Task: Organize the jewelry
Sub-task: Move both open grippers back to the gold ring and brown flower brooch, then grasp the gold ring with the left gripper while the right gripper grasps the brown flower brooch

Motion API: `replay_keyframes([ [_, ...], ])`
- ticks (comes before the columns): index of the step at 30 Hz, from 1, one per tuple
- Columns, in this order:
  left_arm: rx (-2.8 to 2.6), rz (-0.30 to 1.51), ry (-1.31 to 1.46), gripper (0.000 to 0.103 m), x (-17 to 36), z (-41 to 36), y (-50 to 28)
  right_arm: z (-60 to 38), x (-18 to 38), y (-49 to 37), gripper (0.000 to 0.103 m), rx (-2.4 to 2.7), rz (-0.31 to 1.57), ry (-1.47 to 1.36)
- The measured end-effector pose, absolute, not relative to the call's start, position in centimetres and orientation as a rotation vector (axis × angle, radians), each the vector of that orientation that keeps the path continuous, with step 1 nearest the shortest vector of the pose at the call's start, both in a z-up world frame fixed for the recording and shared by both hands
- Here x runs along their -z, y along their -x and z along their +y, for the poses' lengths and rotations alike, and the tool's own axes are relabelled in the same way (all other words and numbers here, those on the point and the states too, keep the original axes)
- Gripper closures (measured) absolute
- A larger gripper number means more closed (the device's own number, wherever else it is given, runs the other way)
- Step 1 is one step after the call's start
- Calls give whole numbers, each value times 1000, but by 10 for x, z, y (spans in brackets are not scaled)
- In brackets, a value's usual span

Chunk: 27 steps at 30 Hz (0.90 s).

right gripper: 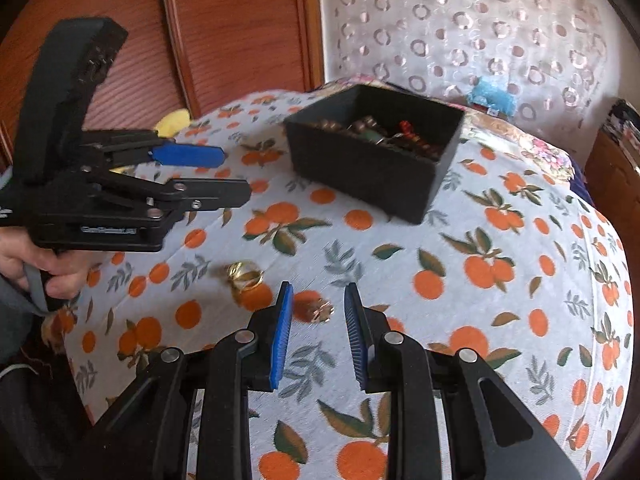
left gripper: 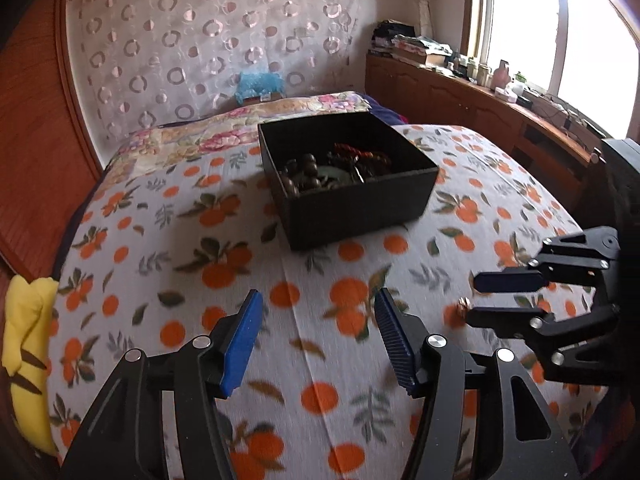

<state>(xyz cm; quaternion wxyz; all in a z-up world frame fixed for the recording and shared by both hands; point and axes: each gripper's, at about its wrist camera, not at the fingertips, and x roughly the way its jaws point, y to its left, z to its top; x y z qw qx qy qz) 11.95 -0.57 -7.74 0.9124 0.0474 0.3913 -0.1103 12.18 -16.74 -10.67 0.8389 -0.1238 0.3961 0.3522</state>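
Note:
A black open box (left gripper: 352, 196) holding several beaded bracelets sits on the orange-print bedspread; it also shows in the right wrist view (right gripper: 372, 168). Two gold rings (right gripper: 245, 276) lie on the cloth left of my right gripper (right gripper: 318, 300), and a small gold flower-shaped piece (right gripper: 320, 310) lies between its open fingers. One gold piece (left gripper: 464, 305) shows by the right gripper's tips in the left wrist view. My left gripper (left gripper: 318, 308) is open and empty above the cloth, and it shows from the side in the right wrist view (right gripper: 232, 172).
The bedspread (left gripper: 224, 264) covers a rounded bed. A yellow soft item (left gripper: 28, 344) lies at the left edge. A wooden wardrobe (right gripper: 224, 28) stands behind, and a wooden cabinet (left gripper: 460, 100) with clutter runs under the window. A blue object (left gripper: 260, 82) sits by the curtain.

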Motion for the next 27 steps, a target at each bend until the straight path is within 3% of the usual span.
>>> replay_keyframes([
  [9,265,822,-93,48,82,-9,-98,-157,115,-120,75,-721,853,357],
  [10,272,825,-97,48,83,-12,-97,-157,115,-120,85,-720,852,360],
  [11,279,827,-102,48,84,-15,-96,-158,115,-119,86,-717,849,366],
  [23,355,846,-135,48,93,-46,-92,-186,102,-129,86,-686,829,266],
  [27,367,847,-159,61,95,-54,-91,-192,98,-131,86,-678,820,238],
])
